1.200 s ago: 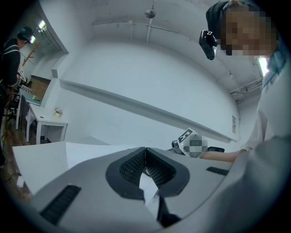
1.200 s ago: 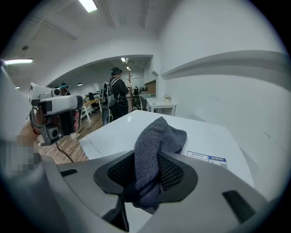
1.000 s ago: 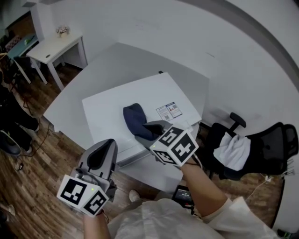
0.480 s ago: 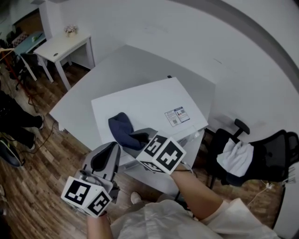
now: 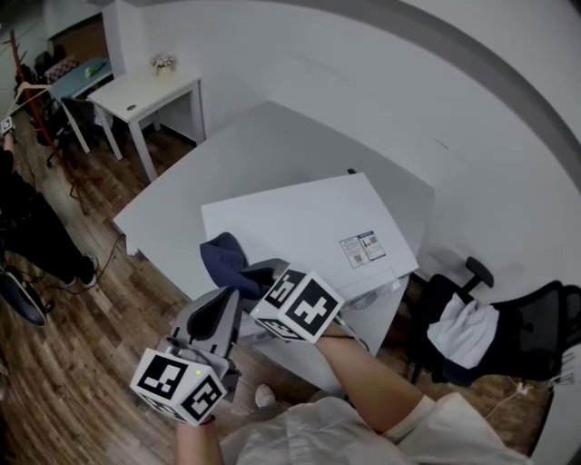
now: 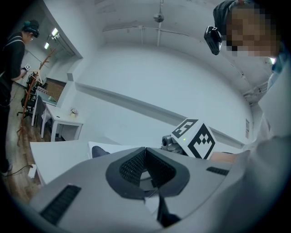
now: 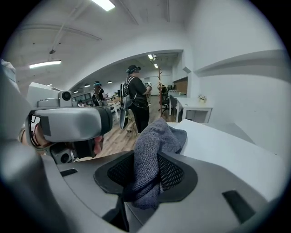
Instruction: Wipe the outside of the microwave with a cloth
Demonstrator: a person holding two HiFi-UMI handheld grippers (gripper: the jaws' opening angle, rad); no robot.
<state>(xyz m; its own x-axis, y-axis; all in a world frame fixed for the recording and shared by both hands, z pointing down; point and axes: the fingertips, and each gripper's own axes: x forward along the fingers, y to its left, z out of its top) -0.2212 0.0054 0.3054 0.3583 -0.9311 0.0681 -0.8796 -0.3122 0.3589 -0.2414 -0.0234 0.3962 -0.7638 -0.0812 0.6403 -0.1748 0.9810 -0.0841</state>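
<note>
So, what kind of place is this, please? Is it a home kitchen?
Probably an open office or workroom, not a kitchen: a black office chair stands by the wall, a white desk stands on a wood floor, and other people stand under strip ceiling lights.

right tool (image 5: pixel 260 275) clamping dark cloth (image 5: pixel 222 257) at near corner of white microwave (image 5: pixel 304 222), left tool (image 5: pixel 221 307) just beside

light: cool, even, from ceiling strips (image 7: pixel 105 4) | shadows: soft | edges: strong fisheye bend, dark corners | focus: close foreground blurred
</note>
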